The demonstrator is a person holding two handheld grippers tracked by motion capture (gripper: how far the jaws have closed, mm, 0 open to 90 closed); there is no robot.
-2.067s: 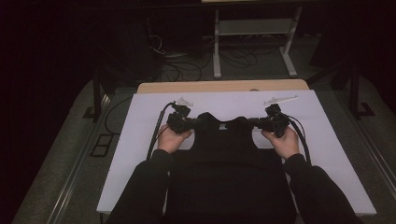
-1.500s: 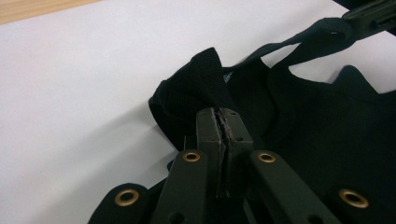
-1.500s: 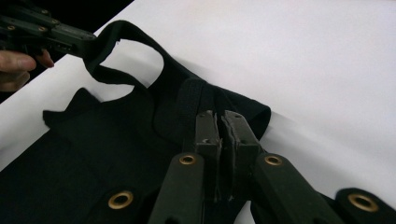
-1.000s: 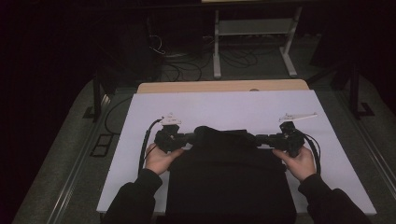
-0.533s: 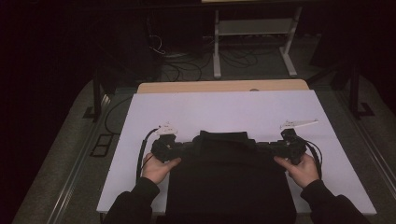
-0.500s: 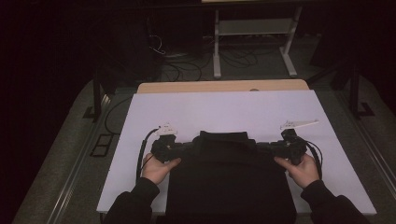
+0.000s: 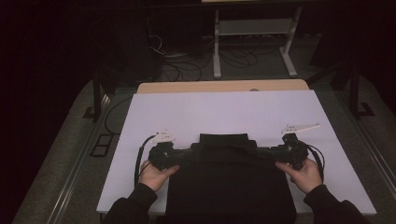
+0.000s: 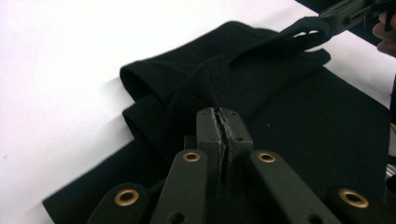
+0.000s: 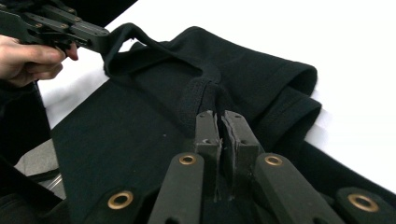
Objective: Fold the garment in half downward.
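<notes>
High view, garment: a black shirt point(image 7: 231, 182) lies flat on the white bench point(image 7: 224, 112), stretched between the two hand-held grippers, its lower part hanging over the near edge.
High view, left hand-held gripper point(image 7: 180, 156): held at the shirt's left shoulder, jaws pointing inward to the cloth; the left hand point(image 7: 156, 175) sits just behind it.
High view, right hand-held gripper point(image 7: 273, 153): at the shirt's right shoulder, well apart from the left one; the right hand point(image 7: 303, 173) is behind it.
Left gripper view: the left hand-held gripper point(image 8: 223, 122) has its jaws pressed together on a fold of the shirt point(image 8: 289, 112), which spreads ahead of it.
Right gripper view: the right hand-held gripper point(image 9: 219, 122) is clamped on the shirt point(image 9: 140, 126) at a seam, cloth bunched just ahead.
</notes>
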